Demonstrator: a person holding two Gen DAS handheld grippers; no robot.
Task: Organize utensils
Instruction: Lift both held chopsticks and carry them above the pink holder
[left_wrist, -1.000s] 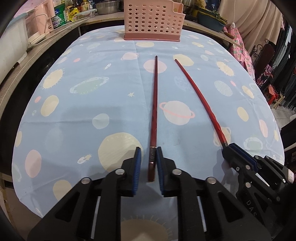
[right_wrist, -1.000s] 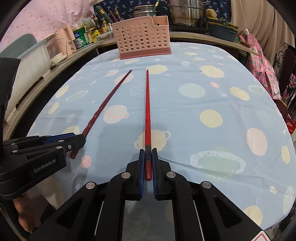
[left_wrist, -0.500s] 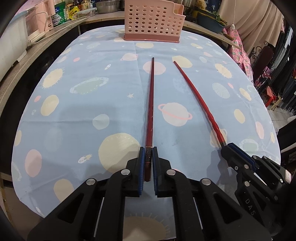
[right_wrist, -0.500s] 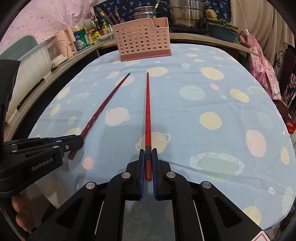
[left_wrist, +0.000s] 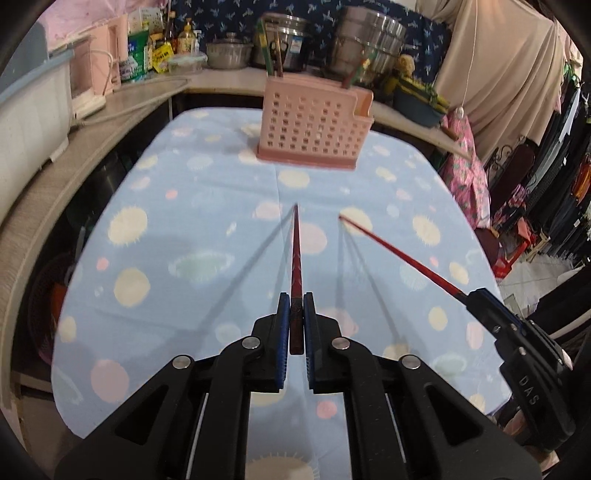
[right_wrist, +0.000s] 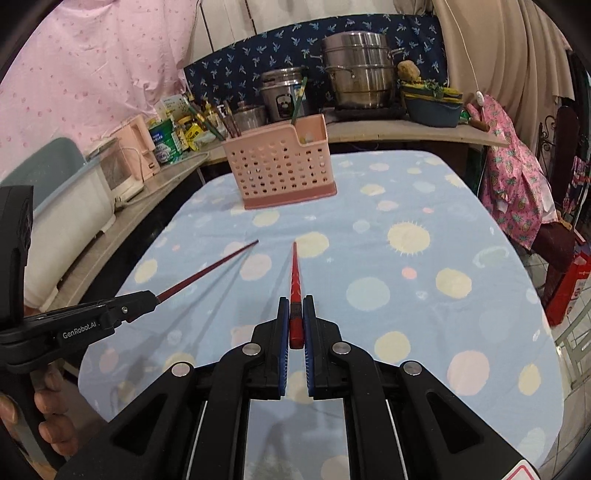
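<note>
My left gripper (left_wrist: 295, 299) is shut on the thick end of a dark red chopstick (left_wrist: 296, 258), which points forward above the table. My right gripper (right_wrist: 295, 301) is shut on a brighter red chopstick (right_wrist: 295, 273), also lifted off the cloth. Each view shows the other gripper from the side: the right gripper (left_wrist: 476, 295) with its bright red chopstick (left_wrist: 399, 254), and the left gripper (right_wrist: 149, 295) with its dark red chopstick (right_wrist: 210, 267). A pink perforated utensil basket (left_wrist: 310, 129) stands at the far end of the table; it is also in the right wrist view as the basket (right_wrist: 280, 166).
The table wears a light blue planet-print cloth (left_wrist: 166, 258). Behind the basket a counter holds steel pots (right_wrist: 358, 77), bottles and jars (right_wrist: 177, 129) and a blue basin (right_wrist: 432, 105). A white appliance (left_wrist: 33, 122) sits left; clothes hang at the right.
Both chopsticks have been lifted off the cloth and now cast shadows on it. Both grippers rose, so the basket and the counter behind it came into fuller view. The left jaws closed onto their chopstick.
</note>
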